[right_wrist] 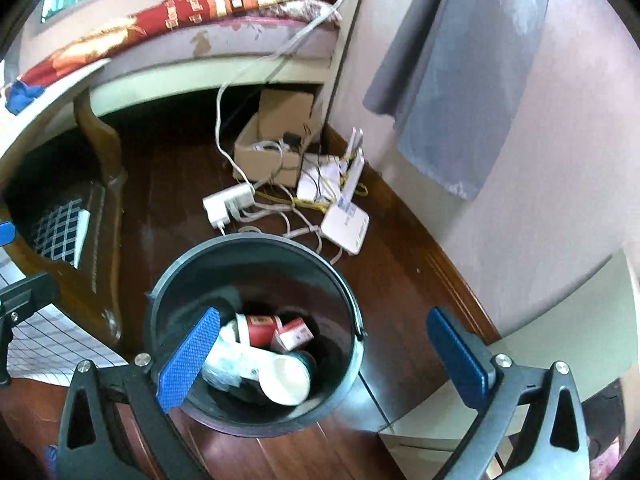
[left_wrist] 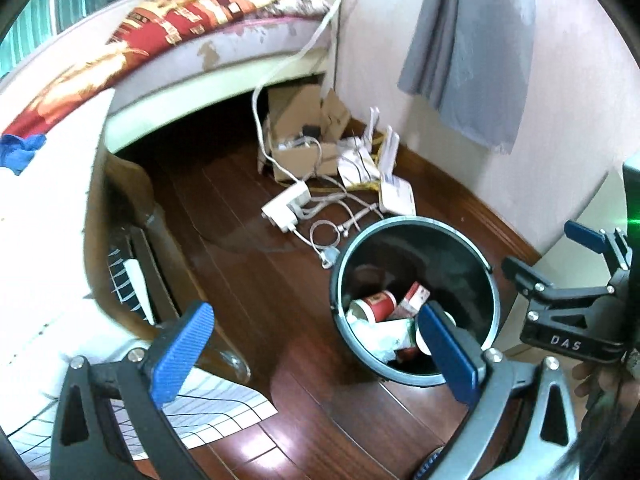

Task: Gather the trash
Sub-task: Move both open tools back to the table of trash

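A dark round trash bin (left_wrist: 416,236) (right_wrist: 256,252) stands on the wooden floor. Inside lie a red paper cup (left_wrist: 378,304) (right_wrist: 260,328), a small red-and-white box (left_wrist: 414,300) (right_wrist: 294,334), crumpled white paper (left_wrist: 380,338) (right_wrist: 226,364) and a white cup (right_wrist: 286,380). My left gripper (left_wrist: 316,360) hovers wide open above and left of the bin, nothing between its blue pads. My right gripper (right_wrist: 324,364) hangs wide open over the bin's right rim, also empty; it shows at the right edge of the left wrist view (left_wrist: 560,264).
Behind the bin lie a white power strip (left_wrist: 286,204) (right_wrist: 228,204), tangled cables, a router (right_wrist: 346,220) and an open cardboard box (left_wrist: 300,136) (right_wrist: 276,140). A bed with a red cover (left_wrist: 160,28) is at the back. A grey cloth (right_wrist: 460,80) hangs on the wall. A wooden table leg (right_wrist: 100,184) stands left.
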